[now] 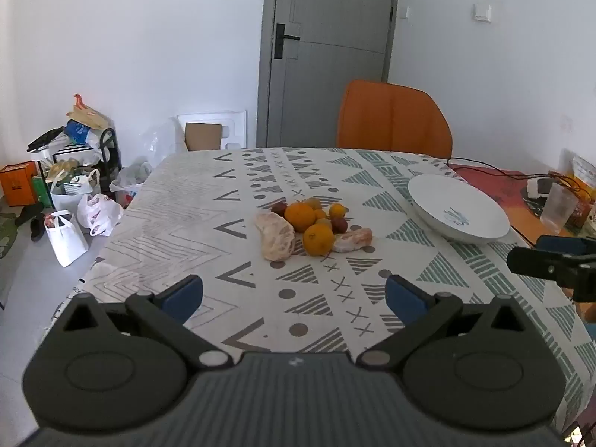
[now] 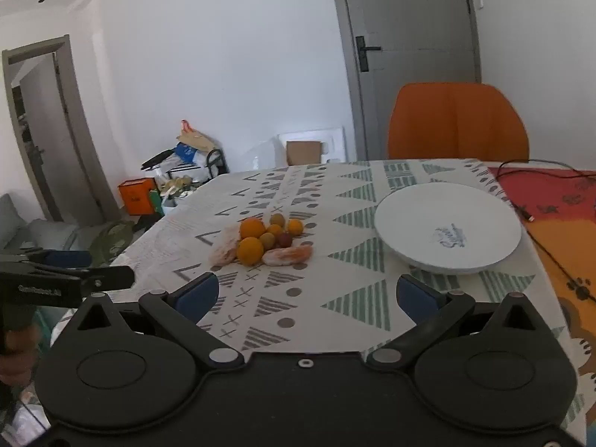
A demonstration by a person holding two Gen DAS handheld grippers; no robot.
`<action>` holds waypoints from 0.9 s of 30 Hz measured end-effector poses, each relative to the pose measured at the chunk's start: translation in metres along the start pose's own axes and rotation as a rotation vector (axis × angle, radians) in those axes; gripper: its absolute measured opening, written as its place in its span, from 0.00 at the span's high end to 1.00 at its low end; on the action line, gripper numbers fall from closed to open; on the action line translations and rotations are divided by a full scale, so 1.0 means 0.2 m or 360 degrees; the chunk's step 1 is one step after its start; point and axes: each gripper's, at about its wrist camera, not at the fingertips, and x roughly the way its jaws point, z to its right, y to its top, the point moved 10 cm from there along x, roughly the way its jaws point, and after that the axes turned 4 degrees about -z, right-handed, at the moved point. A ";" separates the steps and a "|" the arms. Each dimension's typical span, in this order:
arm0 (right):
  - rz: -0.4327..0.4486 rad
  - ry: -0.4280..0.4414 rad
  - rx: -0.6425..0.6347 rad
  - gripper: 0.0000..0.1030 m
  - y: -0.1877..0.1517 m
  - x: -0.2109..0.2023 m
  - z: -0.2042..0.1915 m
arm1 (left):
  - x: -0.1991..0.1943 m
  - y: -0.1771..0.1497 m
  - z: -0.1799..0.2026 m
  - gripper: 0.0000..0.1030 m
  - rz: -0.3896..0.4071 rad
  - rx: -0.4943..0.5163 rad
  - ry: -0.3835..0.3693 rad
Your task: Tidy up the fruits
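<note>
A heap of fruit (image 1: 311, 225) lies mid-table: two oranges (image 1: 317, 239), small yellow and dark red fruits, and peeled pinkish citrus pieces (image 1: 275, 235). It also shows in the right wrist view (image 2: 262, 243). An empty white plate (image 1: 457, 213) with a blue mark stands to the right of the heap, also in the right wrist view (image 2: 447, 226). My left gripper (image 1: 294, 296) is open and empty, above the cloth short of the fruit. My right gripper (image 2: 307, 296) is open and empty, short of the fruit and plate.
The table carries a patterned cloth (image 1: 208, 223). An orange chair (image 1: 393, 119) stands at the far side. Cables, a clear cup (image 1: 558, 206) and packets lie at the right edge. Bags clutter the floor (image 1: 74, 219) on the left. The other gripper shows at each view's side (image 2: 67, 283).
</note>
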 end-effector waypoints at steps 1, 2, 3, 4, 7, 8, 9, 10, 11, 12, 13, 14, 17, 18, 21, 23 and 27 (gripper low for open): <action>0.0004 -0.0001 0.0019 0.00 0.00 0.00 0.01 | 0.00 0.01 0.00 0.00 0.0035 0.0004 0.0009; 0.0005 -0.0015 0.0035 0.00 0.01 -0.01 0.02 | 0.00 0.01 0.00 0.00 0.0036 0.0004 0.0010; 0.0011 -0.0008 0.0042 0.00 0.02 -0.01 0.01 | 0.00 0.01 0.00 0.00 0.0039 0.0004 0.0006; -0.0017 0.0001 0.0057 0.00 0.01 0.00 0.01 | 0.00 0.01 0.00 0.00 0.0041 0.0006 0.0005; -0.0018 0.0009 0.0035 0.00 0.00 0.01 -0.01 | 0.00 -0.01 0.00 0.00 0.0046 0.0007 0.0012; -0.0013 0.0021 0.0036 0.00 0.01 0.00 -0.01 | 0.00 -0.02 0.01 0.00 0.0048 0.0006 0.0014; -0.0017 0.0025 0.0033 0.00 0.01 0.00 -0.02 | 0.01 -0.02 0.01 0.00 0.0048 0.0005 0.0012; -0.0016 0.0033 0.0030 0.00 0.02 -0.01 -0.02 | 0.00 -0.02 0.01 0.00 0.0050 0.0006 0.0003; -0.0011 0.0039 0.0030 0.00 0.02 -0.01 -0.01 | 0.00 -0.01 0.01 0.00 0.0053 0.0003 0.0000; -0.0002 0.0037 0.0032 0.00 0.03 -0.02 -0.01 | -0.01 -0.01 0.01 0.00 0.0058 0.0001 -0.0003; 0.0002 0.0033 0.0034 0.00 0.03 -0.02 -0.01 | -0.01 0.00 0.00 0.00 0.0059 0.0000 -0.0008; 0.0003 0.0027 0.0037 0.00 0.03 -0.02 0.00 | -0.01 0.00 0.00 0.00 0.0059 -0.0001 -0.0010; -0.0003 0.0018 0.0033 0.00 0.03 -0.02 0.01 | -0.01 0.02 -0.01 0.00 0.0061 -0.0013 -0.0020; 0.0001 0.0015 0.0032 0.00 0.03 -0.02 0.01 | -0.01 0.02 -0.01 0.00 0.0062 -0.0015 -0.0022; 0.0006 0.0012 0.0039 0.00 0.04 -0.01 0.01 | 0.00 0.02 -0.01 0.00 0.0064 -0.0015 -0.0024; -0.0005 0.0019 0.0033 0.00 0.03 -0.01 0.00 | -0.01 0.02 -0.01 0.00 0.0068 -0.0012 -0.0027; -0.0008 0.0018 0.0003 0.00 0.03 0.00 -0.02 | -0.02 0.02 -0.02 0.00 0.0090 -0.0013 -0.0020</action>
